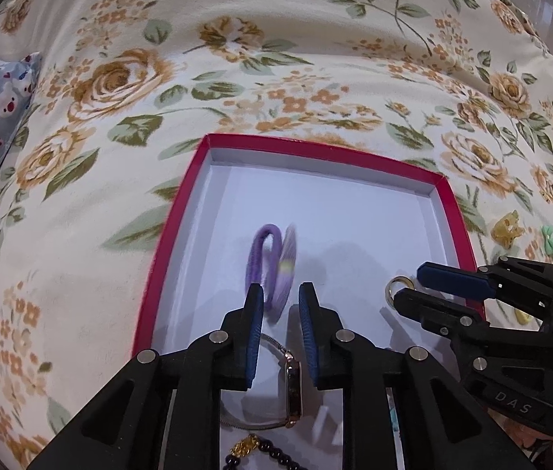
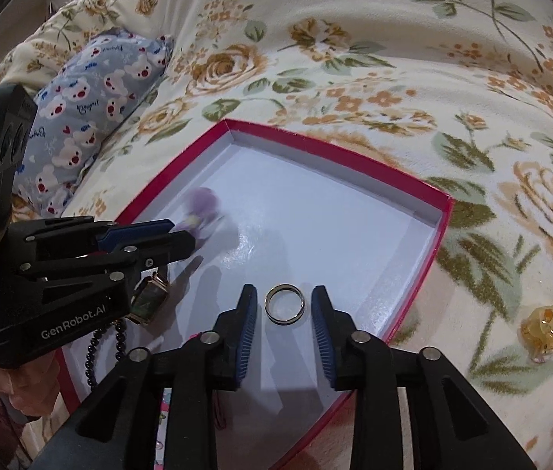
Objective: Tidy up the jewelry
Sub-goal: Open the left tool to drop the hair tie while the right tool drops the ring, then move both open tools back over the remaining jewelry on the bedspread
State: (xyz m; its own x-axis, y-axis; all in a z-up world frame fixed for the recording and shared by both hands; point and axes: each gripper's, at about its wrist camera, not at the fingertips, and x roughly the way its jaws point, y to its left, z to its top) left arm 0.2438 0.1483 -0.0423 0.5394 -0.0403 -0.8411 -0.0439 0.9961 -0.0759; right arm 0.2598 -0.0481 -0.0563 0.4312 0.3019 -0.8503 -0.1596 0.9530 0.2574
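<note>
A red-rimmed box [image 1: 182,211] with a white floor lies on a floral bedspread; it also shows in the right wrist view [image 2: 442,231]. A purple hair tie [image 1: 272,266] is blurred just beyond my open left gripper [image 1: 281,293], loose from the pads; it shows blurred in the right wrist view [image 2: 204,211]. A gold ring [image 2: 284,304] lies flat on the box floor between the fingers of my open right gripper [image 2: 284,297], untouched. The ring [image 1: 397,288] shows beside the right gripper [image 1: 413,282] in the left wrist view. A rose-gold watch [image 1: 294,387] and dark bead bracelet [image 1: 260,454] lie in the box.
An amber hair claw [image 2: 548,327] lies on the bedspread right of the box; it shows in the left wrist view [image 1: 507,229] beside a green bow clip [image 1: 550,239]. A blue bear-print pillow [image 2: 92,102] lies at the left. The left gripper [image 2: 174,235] reaches in from the left.
</note>
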